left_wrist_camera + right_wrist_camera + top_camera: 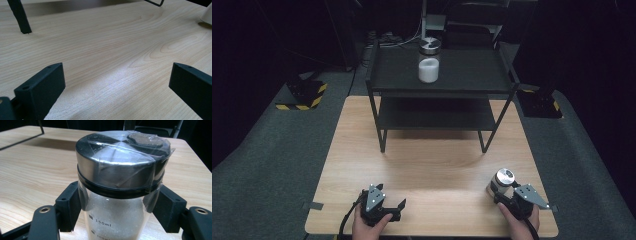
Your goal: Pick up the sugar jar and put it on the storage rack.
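At the near right corner of the pale wooden tabletop (432,165), the right claw (501,196) is clamped on a clear glass jar with a brushed-steel lid (501,183). The jar stands upright on the wood, and it holds a white granular filling. The right gripper view brings this jar (120,195) close: the two black jaws press its glass wall from either side just under the lid, clear tape is stretched over the lid top and down its side, and printed measuring marks run down the glass, the white grains lying below the upper mark. None of that tape or printing can be read from the high view.

On the top shelf of the black metal two-tier rack (442,90) at the far side of the tabletop stands a second clear jar with a steel lid (429,60), about half full of white powder. It stands well apart from both claws.

At the near left, the left claw (398,209) rests low over the wood with its jaws wide and nothing between them. The left gripper view shows bare wood grain between those jaws, a black rack leg (19,16) at the far left, and at the right edge a sliver of a pale rounded object (207,15) that is too cropped to identify.
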`<action>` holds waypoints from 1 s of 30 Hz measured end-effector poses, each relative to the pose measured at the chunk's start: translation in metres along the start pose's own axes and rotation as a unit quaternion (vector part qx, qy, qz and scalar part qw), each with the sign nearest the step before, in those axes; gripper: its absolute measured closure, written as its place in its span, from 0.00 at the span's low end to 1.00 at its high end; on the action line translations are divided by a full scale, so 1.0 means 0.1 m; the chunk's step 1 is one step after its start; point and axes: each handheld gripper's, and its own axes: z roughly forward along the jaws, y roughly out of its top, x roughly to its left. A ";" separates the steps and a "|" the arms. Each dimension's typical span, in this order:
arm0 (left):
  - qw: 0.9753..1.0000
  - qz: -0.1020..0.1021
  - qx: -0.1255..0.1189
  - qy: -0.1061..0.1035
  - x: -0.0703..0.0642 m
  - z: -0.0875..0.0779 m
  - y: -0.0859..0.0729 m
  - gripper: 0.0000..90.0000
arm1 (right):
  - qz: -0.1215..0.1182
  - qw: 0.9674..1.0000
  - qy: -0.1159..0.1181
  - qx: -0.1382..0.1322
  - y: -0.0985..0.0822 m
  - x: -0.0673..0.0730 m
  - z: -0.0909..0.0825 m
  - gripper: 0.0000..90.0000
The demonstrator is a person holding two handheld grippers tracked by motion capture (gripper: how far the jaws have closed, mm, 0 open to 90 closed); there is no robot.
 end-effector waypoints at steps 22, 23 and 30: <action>1.000 0.001 -0.001 -0.001 0.00 0.00 0.00 0.01 | -0.008 0.998 0.029 -0.046 0.50 0.13 -0.13 0.34; 1.000 0.001 -0.001 -0.001 0.00 0.00 0.00 0.01 | -0.008 0.998 0.029 -0.046 0.50 0.13 -0.13 0.34; 1.000 0.003 0.000 -0.001 0.00 0.00 0.00 0.01 | -0.010 0.998 0.033 -0.056 0.74 0.17 -0.15 0.34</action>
